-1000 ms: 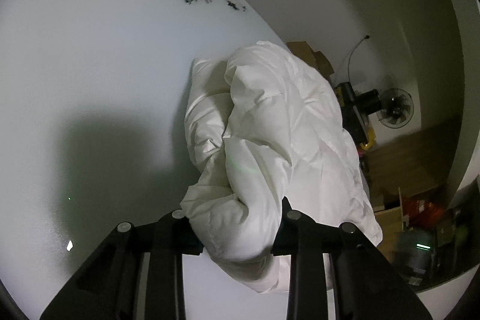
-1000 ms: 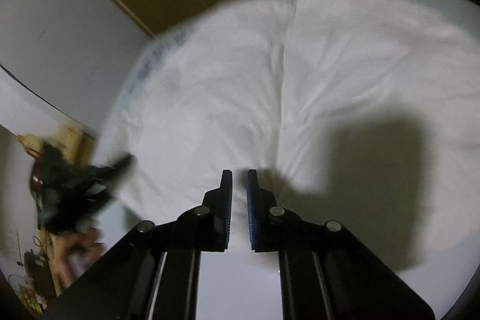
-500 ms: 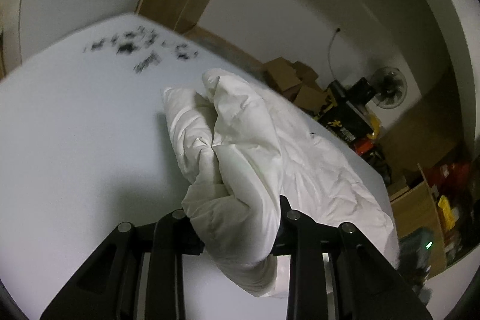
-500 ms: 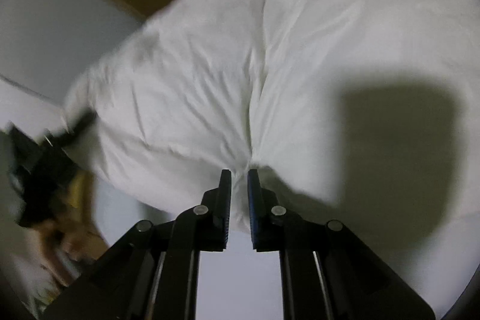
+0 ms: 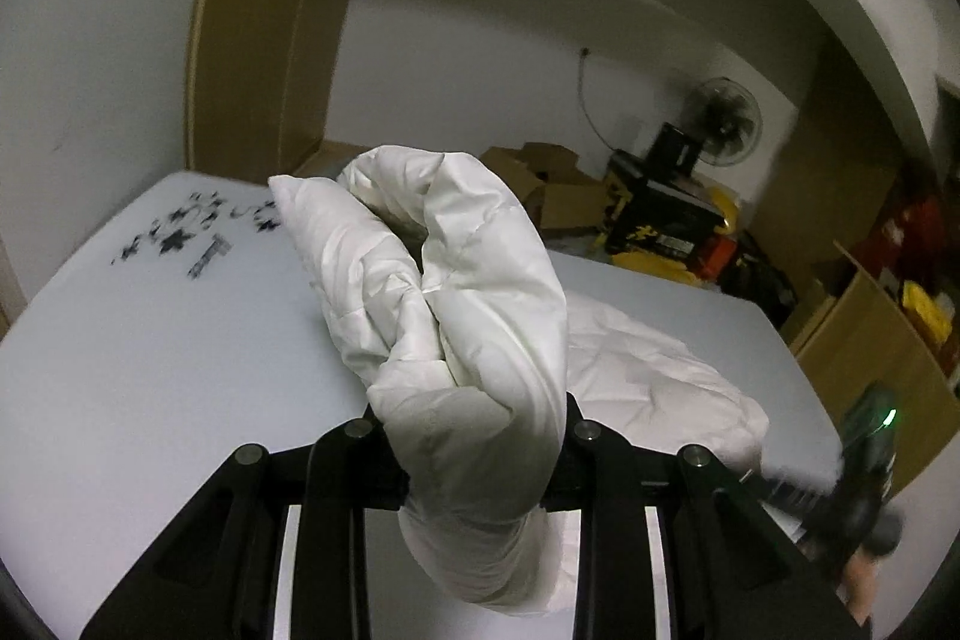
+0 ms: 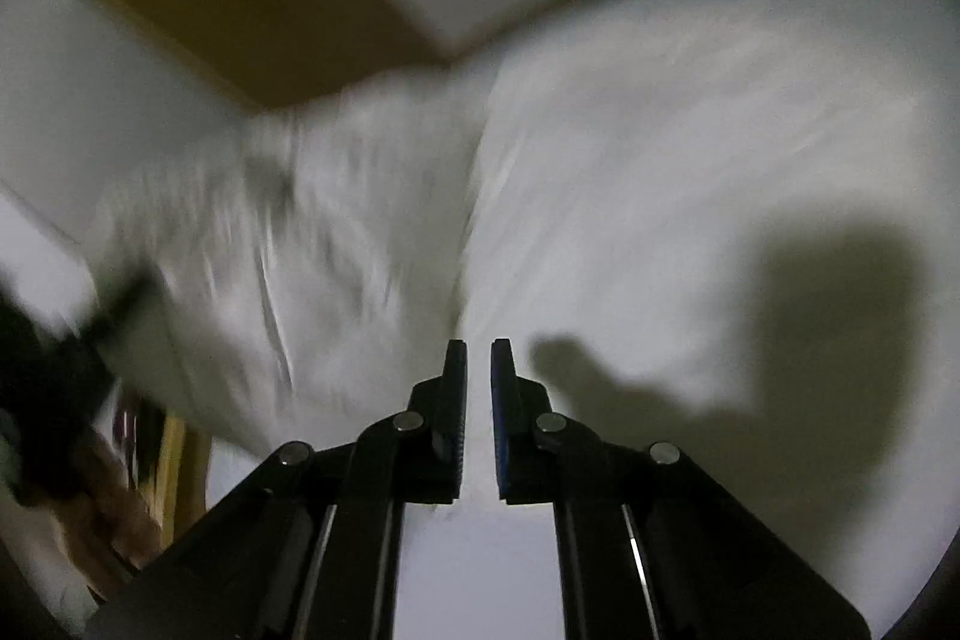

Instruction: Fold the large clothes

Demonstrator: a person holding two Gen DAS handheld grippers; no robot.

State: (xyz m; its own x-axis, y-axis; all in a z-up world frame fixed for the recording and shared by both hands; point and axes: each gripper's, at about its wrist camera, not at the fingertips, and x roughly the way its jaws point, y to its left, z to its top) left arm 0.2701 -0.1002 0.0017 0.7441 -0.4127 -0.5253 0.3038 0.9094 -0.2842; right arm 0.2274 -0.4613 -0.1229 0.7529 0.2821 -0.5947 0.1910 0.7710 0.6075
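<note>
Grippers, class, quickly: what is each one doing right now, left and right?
Left gripper: closed on a thick bunch of the white padded garment, lifted off the table.
Right gripper: nearly closed; whether it pinches fabric cannot be told.

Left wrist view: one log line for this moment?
left gripper: shut on white padded garment, bunch lifted | rest of garment: on table | right gripper: nearly closed, grip unclear, view blurred

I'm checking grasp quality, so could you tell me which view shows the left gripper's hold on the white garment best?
The left wrist view: it is sharp, and the left gripper is shut on a bunched fold of the garment, lifted off the table. The right wrist view shows only blurred garment, with the left gripper smeared at its left edge.
</note>
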